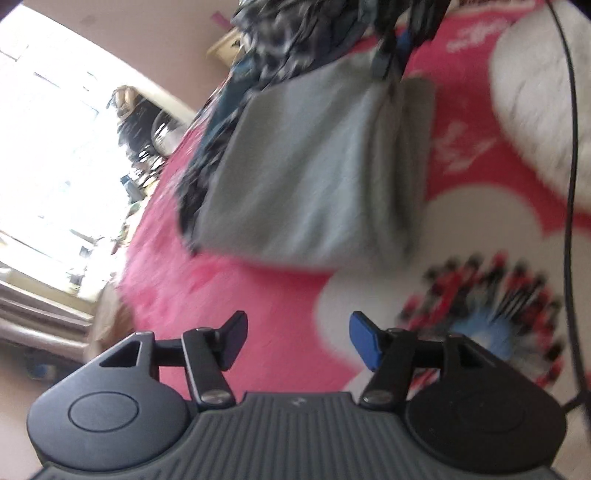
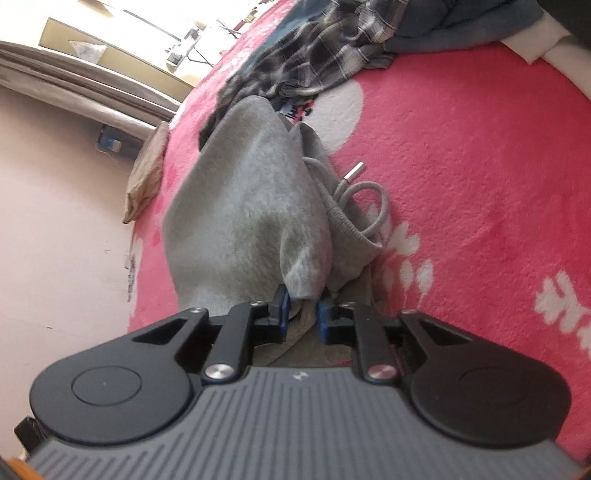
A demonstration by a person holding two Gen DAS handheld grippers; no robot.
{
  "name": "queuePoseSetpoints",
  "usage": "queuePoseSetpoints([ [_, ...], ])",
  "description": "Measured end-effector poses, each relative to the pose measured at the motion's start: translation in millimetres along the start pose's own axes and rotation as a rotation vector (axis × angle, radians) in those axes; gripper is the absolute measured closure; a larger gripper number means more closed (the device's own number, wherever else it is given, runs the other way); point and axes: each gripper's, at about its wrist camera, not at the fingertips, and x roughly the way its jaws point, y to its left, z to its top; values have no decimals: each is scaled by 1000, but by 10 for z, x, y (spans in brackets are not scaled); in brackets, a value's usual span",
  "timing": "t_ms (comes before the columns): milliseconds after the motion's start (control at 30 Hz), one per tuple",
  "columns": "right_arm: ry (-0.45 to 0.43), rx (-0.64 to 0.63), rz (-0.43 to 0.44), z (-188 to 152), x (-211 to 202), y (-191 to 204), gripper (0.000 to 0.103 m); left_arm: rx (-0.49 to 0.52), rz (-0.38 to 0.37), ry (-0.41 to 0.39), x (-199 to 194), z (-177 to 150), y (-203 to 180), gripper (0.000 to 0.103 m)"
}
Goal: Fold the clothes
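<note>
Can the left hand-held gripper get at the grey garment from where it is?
Probably yes: the left hand-held gripper is open and empty, with only bare pink blanket between it and the grey garment.

One grey sweatpants garment lies on one pink blanket, with one drawstring ending in one metal tip. One plaid garment and one dark blue-grey garment lie beyond. Two tongs show: left and right.
</note>
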Motion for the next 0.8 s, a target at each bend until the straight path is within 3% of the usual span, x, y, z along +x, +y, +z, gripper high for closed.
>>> queuePoseSetpoints([
  [100, -13, 4, 30, 5, -77, -9, 75, -183, 13, 37, 11, 117, 287, 40],
  [167, -33, 16, 50, 13, -149, -33, 62, -308, 21, 61, 20, 199, 481, 40],
  [267, -81, 48, 82, 29, -293, -112, 55, -478, 10, 4, 48, 500, 659, 39],
  [367, -125, 142, 106, 86, -395, -311, 54, -535, -65, -82, 114, 866, 704, 38],
  [467, -134, 210, 91, 169, -387, -517, 54, -489, -182, -149, 250, 1246, 625, 37],
  [667, -46, 96, 82, 350, -119, -576, 54, -221, -362, -158, 503, 1650, 212, 37],
  [800, -11, 9, 94, 442, 4, -544, 55, -85, -393, -155, 549, 1669, -114, 37],
])
